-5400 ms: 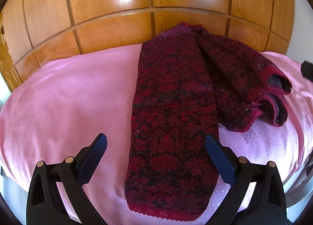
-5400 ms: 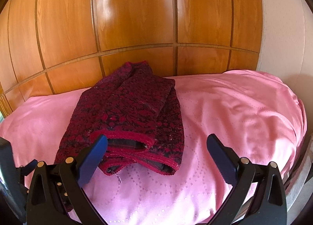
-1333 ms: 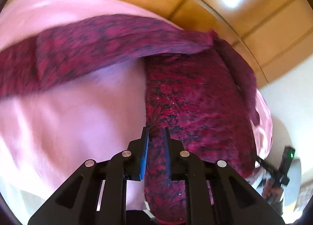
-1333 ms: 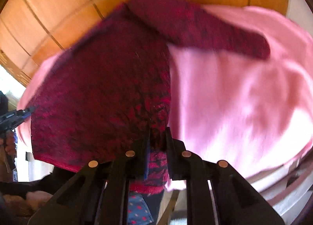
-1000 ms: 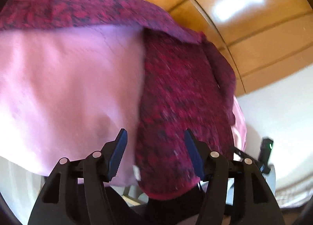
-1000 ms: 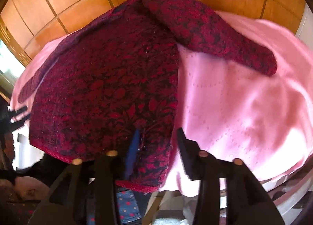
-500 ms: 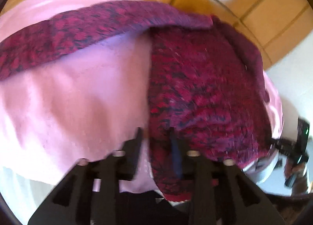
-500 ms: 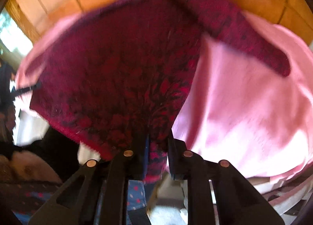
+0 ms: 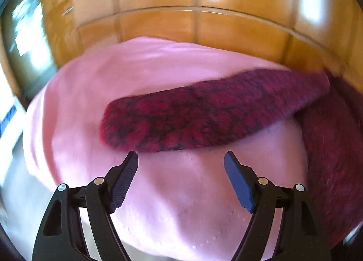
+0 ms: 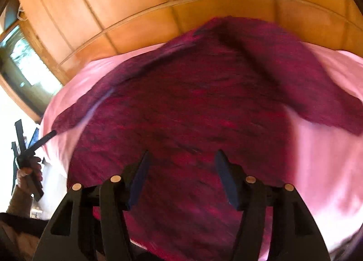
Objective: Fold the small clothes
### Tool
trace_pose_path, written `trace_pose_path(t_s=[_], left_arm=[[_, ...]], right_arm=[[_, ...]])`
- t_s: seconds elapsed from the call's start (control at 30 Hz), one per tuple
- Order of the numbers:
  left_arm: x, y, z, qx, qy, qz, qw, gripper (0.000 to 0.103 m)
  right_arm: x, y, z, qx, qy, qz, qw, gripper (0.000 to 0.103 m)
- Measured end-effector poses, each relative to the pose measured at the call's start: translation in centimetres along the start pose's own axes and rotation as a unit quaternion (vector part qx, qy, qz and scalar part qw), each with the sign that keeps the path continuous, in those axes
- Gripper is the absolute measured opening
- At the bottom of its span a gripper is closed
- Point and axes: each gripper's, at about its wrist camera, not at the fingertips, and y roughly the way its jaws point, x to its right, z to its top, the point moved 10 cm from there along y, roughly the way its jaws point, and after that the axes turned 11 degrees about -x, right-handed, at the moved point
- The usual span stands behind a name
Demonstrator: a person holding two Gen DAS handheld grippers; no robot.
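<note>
Red-and-black patterned sweater (image 10: 195, 111) lies spread flat on a pink bedcover (image 9: 158, 197), body toward the near edge, both sleeves out to the sides. Wood-panelled wall (image 9: 204, 23) runs behind the bed.

Left wrist view: left gripper (image 9: 180, 159) hangs above bare pink cover, jaws spread wide, nothing between them. One sleeve (image 9: 204, 115) lies just beyond the fingertips, stretched across the cover with its cuff end to the left of frame and its shoulder end running off to the right, where it joins the sweater body at the frame edge. Fingertips and sleeve look apart, not touching. Picture is motion-blurred; knit detail soft.

Right wrist view: right gripper (image 10: 181, 159) sits over the lower middle of the sweater body, jaws spread, no cloth pinched between them. Whether the fingertips touch the fabric cannot be told through the blur. The other sleeve (image 10: 317, 88) angles out to the right of frame over the pink cover. The neckline end lies farthest away, close against the wood panels. The hem hangs near or over the bed's front edge, below the gripper.

At the far left of this view the left gripper shows as a dark tool held in a hand (image 10: 29, 170), beside the bed's corner, near the tip of the far sleeve.

A window (image 10: 22, 61) shows bright at the left.
</note>
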Motion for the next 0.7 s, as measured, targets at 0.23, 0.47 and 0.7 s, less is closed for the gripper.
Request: trace_pose_path(t_s=[0.23,0.47,0.7], left_arm=[[3.1,3.6,1.4,0.014,0.138,0.033,0.9897,0.065],[3.4,5.5,4.2,-0.001,0.140,0.000,0.9901,0.006],[0.2,0.5,10.3,0.013,0.019,-0.130,0.9913,0.005]], right_arm=[[-5.0,5.2,4.7,-0.009,-0.018,0.043,0.999,0.050],[-7.7,10.6,9.5,-0.021,-0.036,0.054,0.998,0.045],[-10.1,15.1,12.3,-0.034,-0.093,0.040,0.994,0.043]])
